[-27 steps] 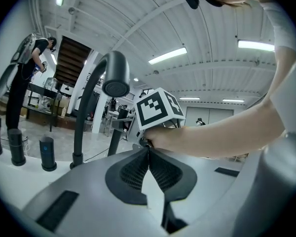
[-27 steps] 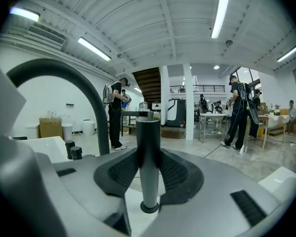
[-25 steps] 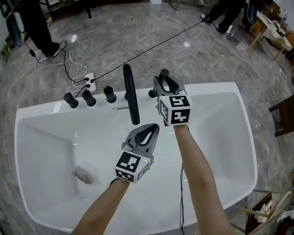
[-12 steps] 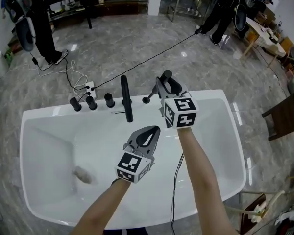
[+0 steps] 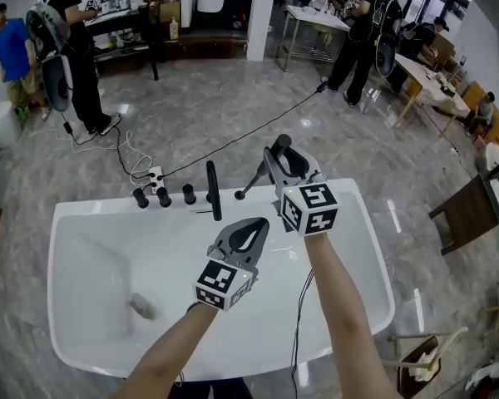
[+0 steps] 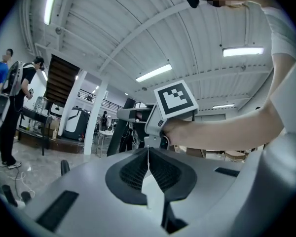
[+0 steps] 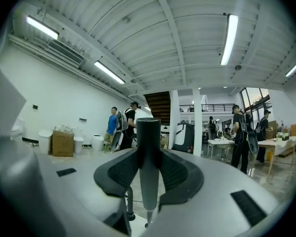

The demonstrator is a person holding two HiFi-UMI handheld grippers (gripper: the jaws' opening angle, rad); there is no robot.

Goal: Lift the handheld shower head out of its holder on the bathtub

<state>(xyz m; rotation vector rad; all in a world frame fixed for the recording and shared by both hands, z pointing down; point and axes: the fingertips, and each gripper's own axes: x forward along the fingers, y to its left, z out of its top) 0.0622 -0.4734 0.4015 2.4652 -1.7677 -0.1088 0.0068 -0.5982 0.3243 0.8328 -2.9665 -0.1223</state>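
Note:
My right gripper is shut on the handheld shower head, a dark grey stick that stands upright between the pads. It hangs above the far rim of the white bathtub. A thin black stem runs from its lower end down to a small black fitting on the rim; whether the two still touch I cannot tell. My left gripper is shut with nothing in it, nearer me over the tub; its pads meet. The right gripper shows ahead in the left gripper view.
A tall black spout and three black knobs stand on the far rim left of the fitting. A drain lies in the tub's left part. A cable crosses the marble floor; people stand beyond, and a wooden chair is at right.
Both grippers have risen well above the tub, which looks smaller now. The right one carried the shower head up from the rim; the left stayed shut and empty.

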